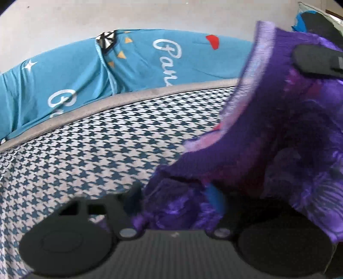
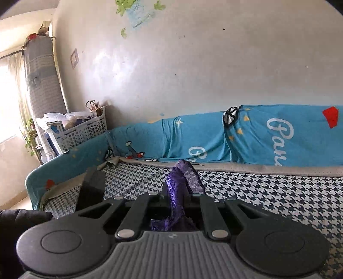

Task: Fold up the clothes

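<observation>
Purple garment [image 2: 175,193] pinched in both tongs, above houndstooth bed [image 2: 268,193], near laundry basket [image 2: 81,133].

1 purple garment [image 1: 278,133], 2 grippers: left [image 1: 175,206] & right [image 2: 178,193]. 1 houndstooth bedsheet [image 1: 96,146], 1 blue printed cover [image 2: 268,137], 1 white basket [image 2: 81,133], 1 wall sticker [image 2: 137,10].

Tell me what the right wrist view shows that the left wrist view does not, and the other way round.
Only the right wrist view shows the white laundry basket, the window with its curtain and the green wall sticker. Only the left wrist view shows the purple garment spread wide, with the right gripper clamped on its upper edge. Both show the purple garment, the houndstooth bedsheet and the blue printed cover.
</observation>
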The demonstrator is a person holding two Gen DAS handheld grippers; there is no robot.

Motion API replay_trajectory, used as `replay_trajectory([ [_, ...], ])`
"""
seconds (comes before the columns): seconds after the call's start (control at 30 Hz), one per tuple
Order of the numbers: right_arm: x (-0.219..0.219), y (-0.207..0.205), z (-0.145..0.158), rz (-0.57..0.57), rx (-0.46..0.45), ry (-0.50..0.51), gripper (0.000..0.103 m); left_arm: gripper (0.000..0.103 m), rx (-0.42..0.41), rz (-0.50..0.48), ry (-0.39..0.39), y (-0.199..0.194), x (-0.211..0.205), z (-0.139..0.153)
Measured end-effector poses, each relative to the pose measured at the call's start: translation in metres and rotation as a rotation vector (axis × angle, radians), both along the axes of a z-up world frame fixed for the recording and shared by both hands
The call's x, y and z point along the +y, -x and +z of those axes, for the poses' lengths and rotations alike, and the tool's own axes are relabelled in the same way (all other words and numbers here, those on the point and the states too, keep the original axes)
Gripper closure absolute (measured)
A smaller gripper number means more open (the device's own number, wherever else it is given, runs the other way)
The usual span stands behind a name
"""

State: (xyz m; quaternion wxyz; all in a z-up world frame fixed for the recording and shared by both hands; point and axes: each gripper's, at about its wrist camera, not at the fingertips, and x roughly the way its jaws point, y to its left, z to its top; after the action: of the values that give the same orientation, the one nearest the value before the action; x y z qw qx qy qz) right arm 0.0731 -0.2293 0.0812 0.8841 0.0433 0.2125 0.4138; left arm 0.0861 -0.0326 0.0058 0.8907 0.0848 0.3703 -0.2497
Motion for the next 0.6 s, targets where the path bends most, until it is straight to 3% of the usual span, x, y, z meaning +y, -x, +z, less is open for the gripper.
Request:
replay_trajectory([
  [0.27, 0.005, -0.006, 0.001, -0.032, 0.0, -0.006, 0.094, 0.081, -0.064, 0.032, -0.024, 0.005, -0.005, 0.001],
  [0.43, 0.011, -0.012, 0.004, -0.049, -0.005, -0.021, 0.094, 0.091, -0.109, 0.091, -0.059, 0.009, -0.013, -0.003],
  [0.6, 0.02, -0.023, 0.008, -0.074, -0.021, -0.03, 0.094, 0.092, -0.154, 0.225, -0.091, -0.004, -0.014, -0.003],
])
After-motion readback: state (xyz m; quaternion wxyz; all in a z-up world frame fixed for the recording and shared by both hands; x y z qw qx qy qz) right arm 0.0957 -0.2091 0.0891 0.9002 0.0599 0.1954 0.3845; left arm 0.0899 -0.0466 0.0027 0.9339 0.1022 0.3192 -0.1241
